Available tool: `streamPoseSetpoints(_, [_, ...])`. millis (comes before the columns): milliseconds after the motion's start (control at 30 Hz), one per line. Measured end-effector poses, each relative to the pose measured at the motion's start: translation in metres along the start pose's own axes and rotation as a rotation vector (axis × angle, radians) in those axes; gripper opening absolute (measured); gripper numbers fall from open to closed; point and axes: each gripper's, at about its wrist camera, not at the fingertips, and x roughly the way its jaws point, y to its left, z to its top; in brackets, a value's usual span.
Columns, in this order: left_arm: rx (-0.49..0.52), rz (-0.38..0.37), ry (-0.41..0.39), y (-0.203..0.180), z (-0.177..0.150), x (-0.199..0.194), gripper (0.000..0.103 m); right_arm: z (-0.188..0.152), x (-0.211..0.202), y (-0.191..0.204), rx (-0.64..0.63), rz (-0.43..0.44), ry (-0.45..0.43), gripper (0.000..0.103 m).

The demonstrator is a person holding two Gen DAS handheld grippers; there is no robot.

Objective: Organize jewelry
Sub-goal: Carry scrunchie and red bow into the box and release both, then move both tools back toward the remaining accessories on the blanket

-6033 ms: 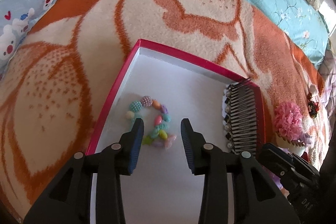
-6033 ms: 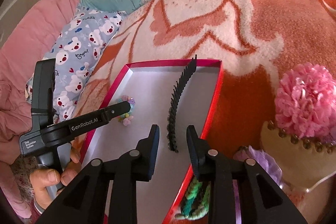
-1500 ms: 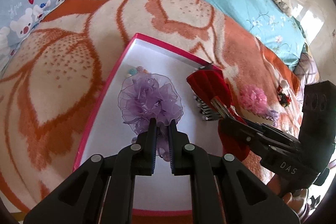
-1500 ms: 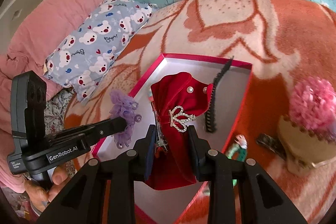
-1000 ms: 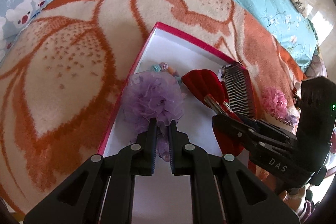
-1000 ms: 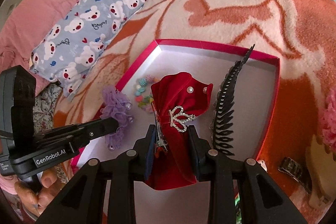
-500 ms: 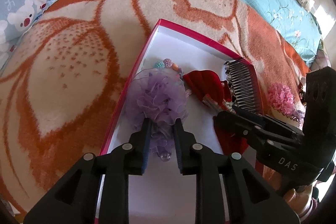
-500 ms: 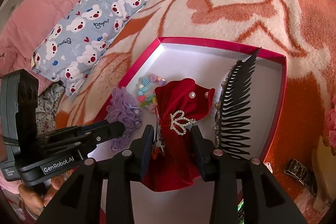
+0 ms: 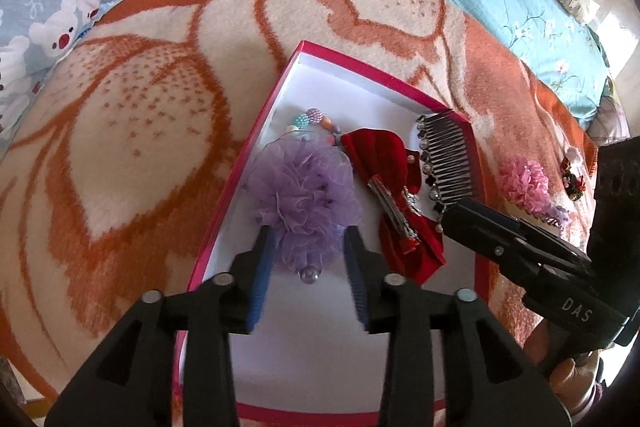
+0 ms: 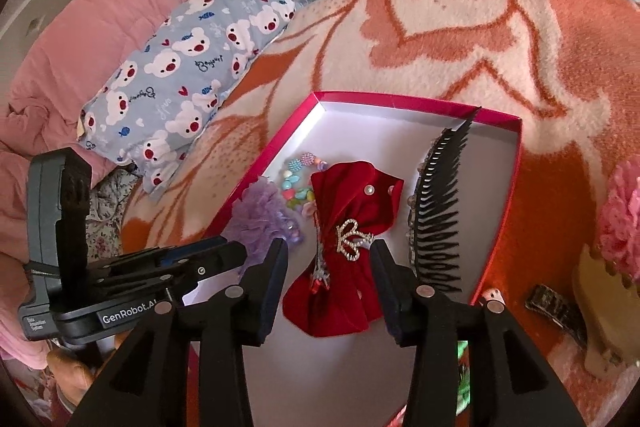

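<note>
Two pink pompoms (image 9: 523,183) beside box (image 9: 256,143)

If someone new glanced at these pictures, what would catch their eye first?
Probably the red velvet bow with its sparkly crown charm, lying in the middle of the pink-rimmed box, straddled by the open right gripper. Beside it, by the box's left wall, sits the fluffy purple flower, in front of the open left gripper.

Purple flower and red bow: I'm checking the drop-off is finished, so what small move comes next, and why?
Probably lift both tongs straight up and back. The left tongs are open around the purple flower, the right tongs open around the red bow, and both pieces lie in the pink box.
</note>
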Motion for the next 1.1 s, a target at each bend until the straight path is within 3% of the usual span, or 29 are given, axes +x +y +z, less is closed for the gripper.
streamPoseSetpoints(533, [0.013, -0.027, -0.022, -0.014, -0.013, -0.025, 0.039, -0.024, -0.054, -0.011, 0.037, -0.030, -0.061, 0.050])
streamPoseSetpoints(1100, [0.103, -0.111, 0.002, -0.077, -0.032, -0.032, 0.039, -0.061, -0.131, -0.055, 0.120, -0.124, -0.134, 0.052])
